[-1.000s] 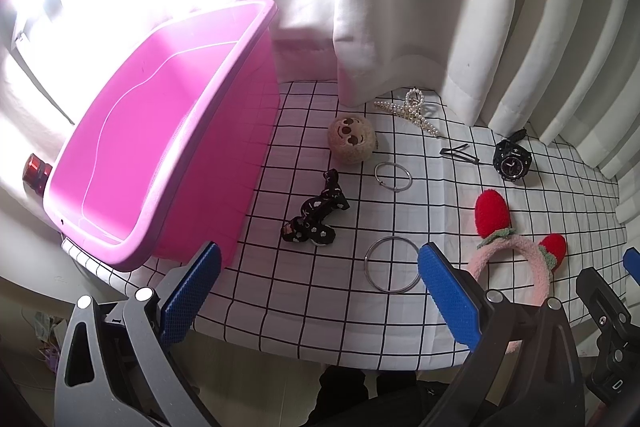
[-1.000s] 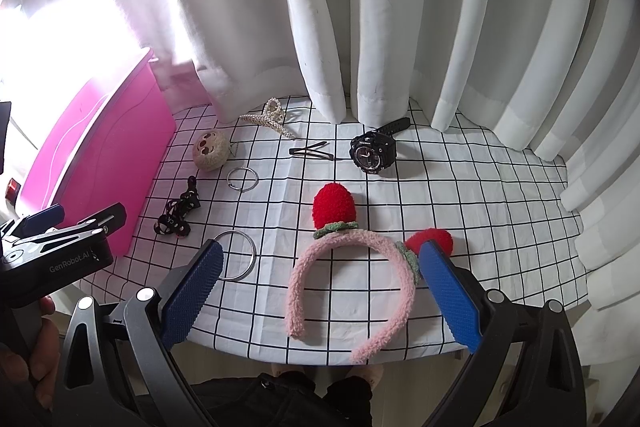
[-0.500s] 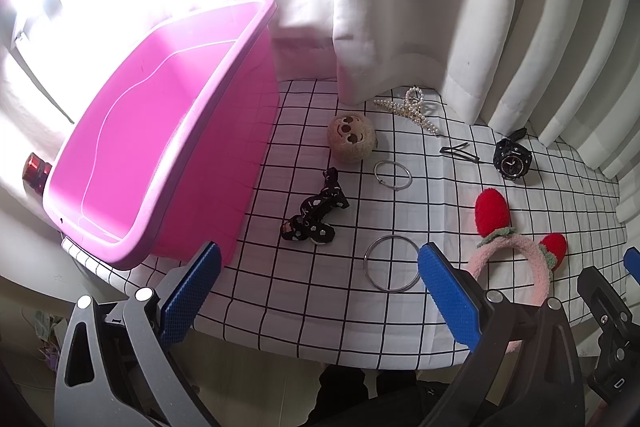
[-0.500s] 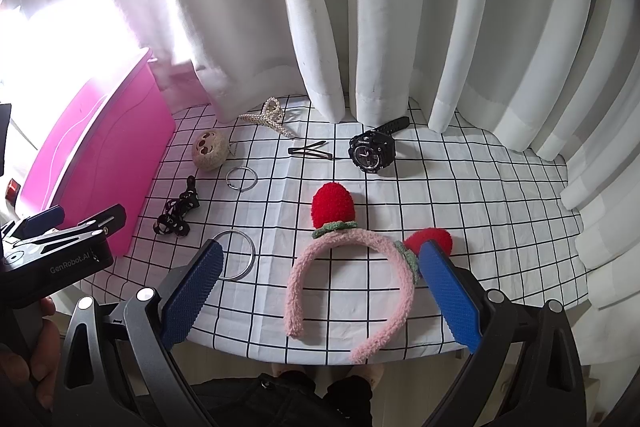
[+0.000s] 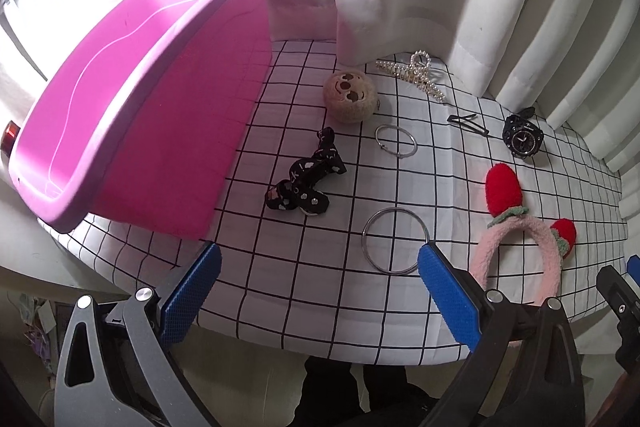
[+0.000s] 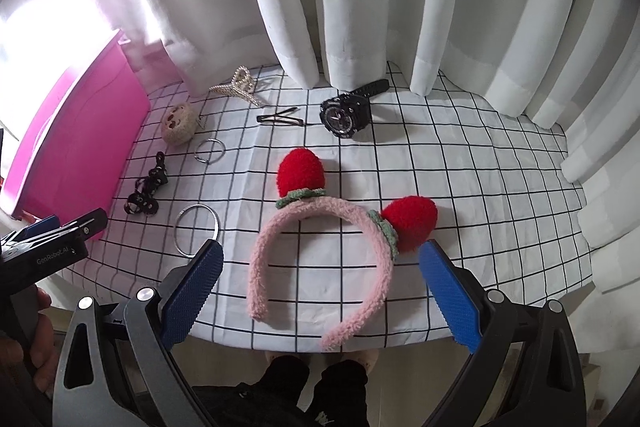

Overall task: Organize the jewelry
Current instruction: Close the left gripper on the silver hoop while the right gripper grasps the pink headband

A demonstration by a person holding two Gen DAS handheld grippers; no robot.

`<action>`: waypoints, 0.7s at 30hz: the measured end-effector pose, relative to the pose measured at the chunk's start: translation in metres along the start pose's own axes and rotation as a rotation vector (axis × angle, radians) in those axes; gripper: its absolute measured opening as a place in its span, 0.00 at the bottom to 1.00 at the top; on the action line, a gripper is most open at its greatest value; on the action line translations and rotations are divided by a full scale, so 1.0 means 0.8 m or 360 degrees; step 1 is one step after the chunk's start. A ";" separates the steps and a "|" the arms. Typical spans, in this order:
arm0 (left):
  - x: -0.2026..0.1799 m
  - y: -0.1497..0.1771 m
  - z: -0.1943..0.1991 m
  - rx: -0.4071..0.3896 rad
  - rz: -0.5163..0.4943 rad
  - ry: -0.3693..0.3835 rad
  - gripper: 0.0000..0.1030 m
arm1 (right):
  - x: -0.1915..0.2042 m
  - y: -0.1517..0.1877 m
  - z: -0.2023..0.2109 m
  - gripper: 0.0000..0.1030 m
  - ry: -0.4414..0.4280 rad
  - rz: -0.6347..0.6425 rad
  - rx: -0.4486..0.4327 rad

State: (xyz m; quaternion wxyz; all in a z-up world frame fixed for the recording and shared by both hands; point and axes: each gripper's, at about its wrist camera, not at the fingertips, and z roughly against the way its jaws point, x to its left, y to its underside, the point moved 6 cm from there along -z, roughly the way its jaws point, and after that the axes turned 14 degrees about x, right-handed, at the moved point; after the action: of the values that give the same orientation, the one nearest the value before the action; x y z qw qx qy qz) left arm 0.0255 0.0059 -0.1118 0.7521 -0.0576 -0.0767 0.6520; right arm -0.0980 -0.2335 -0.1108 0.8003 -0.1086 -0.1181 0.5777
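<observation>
Headband lies flat, open ends toward spread right claw.

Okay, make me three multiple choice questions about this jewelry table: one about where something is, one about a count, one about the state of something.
1. Where is the black watch?
A. In the pink bin
B. On the checked cloth near the curtain
C. In a gripper

2. How many loose metal rings lie on the cloth?
A. One
B. Two
C. Four

3. What state is the right gripper in?
A. Open, holding nothing
B. Shut on the headband
C. Shut on a ring

Answers:
1 B, it lies beside the hair clips.
2 B, a small ring and a large ring.
3 A, its blue pads stand apart either side of the pink headband.
</observation>
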 end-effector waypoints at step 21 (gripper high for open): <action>-0.084 0.006 -0.116 0.0068 -0.0144 0.0014 0.94 | -0.081 0.007 -0.133 0.91 0.0056 0.0009 0.0170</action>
State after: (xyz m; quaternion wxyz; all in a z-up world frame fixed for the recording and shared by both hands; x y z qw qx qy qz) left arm 0.0291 -0.0587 -0.2063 0.7823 -0.0409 -0.0619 0.6185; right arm -0.0893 -0.2969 -0.2175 0.8053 -0.0762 -0.0727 0.5835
